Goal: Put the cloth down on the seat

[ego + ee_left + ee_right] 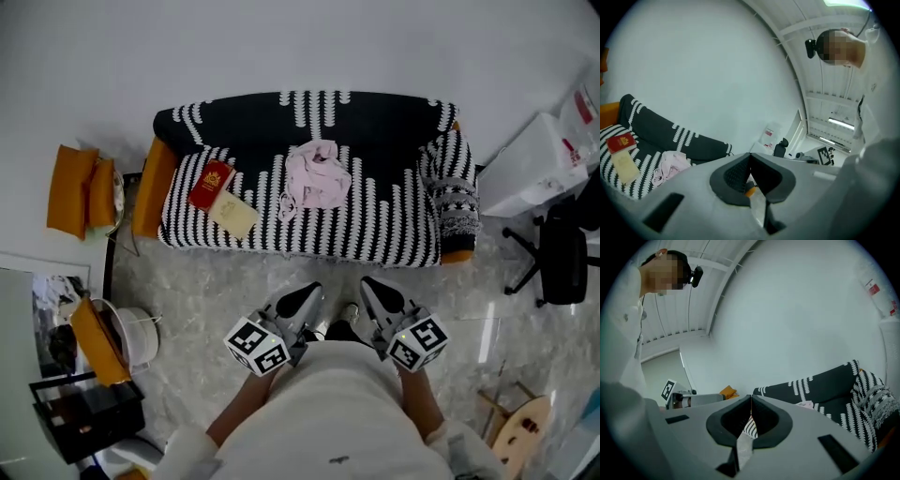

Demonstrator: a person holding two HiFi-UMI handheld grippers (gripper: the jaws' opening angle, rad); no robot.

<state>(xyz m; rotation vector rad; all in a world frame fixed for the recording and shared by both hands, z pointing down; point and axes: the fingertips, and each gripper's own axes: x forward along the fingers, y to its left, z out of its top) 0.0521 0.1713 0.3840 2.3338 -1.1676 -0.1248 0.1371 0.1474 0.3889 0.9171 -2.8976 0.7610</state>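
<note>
A crumpled pale pink cloth (317,174) lies on the seat of the black-and-white striped sofa (375,230), near the backrest. It also shows in the left gripper view as the cloth (670,165) and barely in the right gripper view as the cloth (806,404). Both grippers are held close to the person's body, well in front of the sofa. My left gripper (305,302) is shut and empty, its tips (750,154) meeting. My right gripper (377,296) is shut and empty too, its tips (751,397) touching.
A red booklet (212,183) and a cream pad (233,215) lie on the seat's left part. Orange cushions (82,189) sit left of the sofa. A white bucket (136,335) and a black crate (86,412) stand at the lower left, an office chair (561,248) at the right.
</note>
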